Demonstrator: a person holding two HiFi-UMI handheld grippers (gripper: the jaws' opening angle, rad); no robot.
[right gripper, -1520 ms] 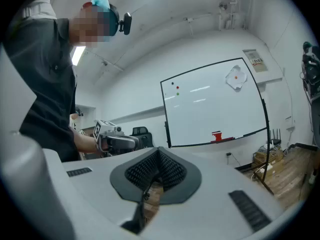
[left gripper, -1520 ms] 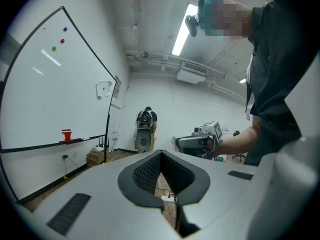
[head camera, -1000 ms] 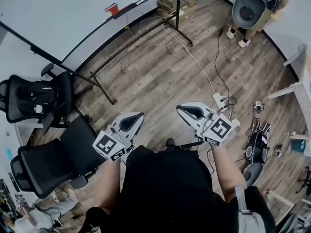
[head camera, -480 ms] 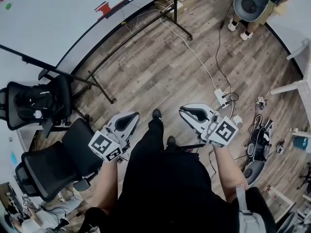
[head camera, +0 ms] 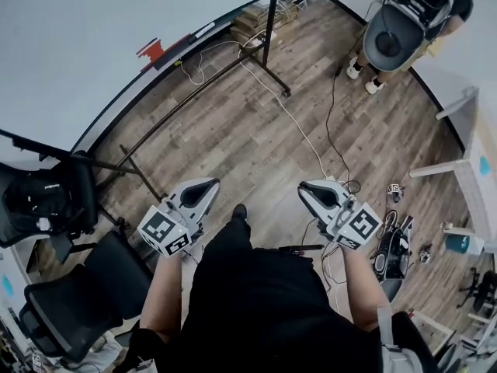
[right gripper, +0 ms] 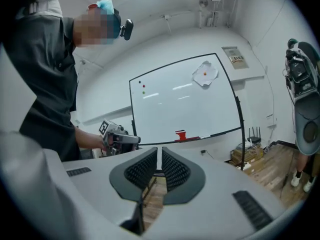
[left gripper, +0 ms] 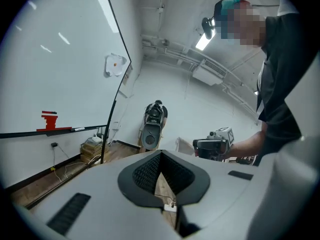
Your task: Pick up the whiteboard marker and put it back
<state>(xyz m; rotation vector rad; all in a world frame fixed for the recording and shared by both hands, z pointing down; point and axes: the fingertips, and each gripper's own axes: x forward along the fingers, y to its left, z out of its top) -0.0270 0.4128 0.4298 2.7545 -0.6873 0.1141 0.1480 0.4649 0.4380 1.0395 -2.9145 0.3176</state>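
Observation:
The whiteboard (head camera: 85,22) stands ahead on the left, and a red eraser (head camera: 151,50) sits on its tray. Beside the eraser lies the white whiteboard marker (head camera: 203,29), which also shows on the tray in the left gripper view (left gripper: 80,129) and in the right gripper view (right gripper: 205,136). My left gripper (head camera: 203,186) (left gripper: 160,154) is held over the wooden floor, well short of the board, shut with nothing in it. At the same height, my right gripper (head camera: 309,186) (right gripper: 159,151) is shut and empty too.
Two black office chairs (head camera: 74,301) (head camera: 46,200) stand at the left. The whiteboard stand's black legs (head camera: 268,45) reach across the floor. A white cable and power strip (head camera: 335,181) lie ahead on the right. A person (head camera: 396,22) stands at the back right, and boxes (head camera: 260,18) sit by the wall.
Both grippers have moved forward toward the whiteboard, still shut. The tray with the eraser and marker now sits nearer and lower in the head view. A leg has stepped forward.

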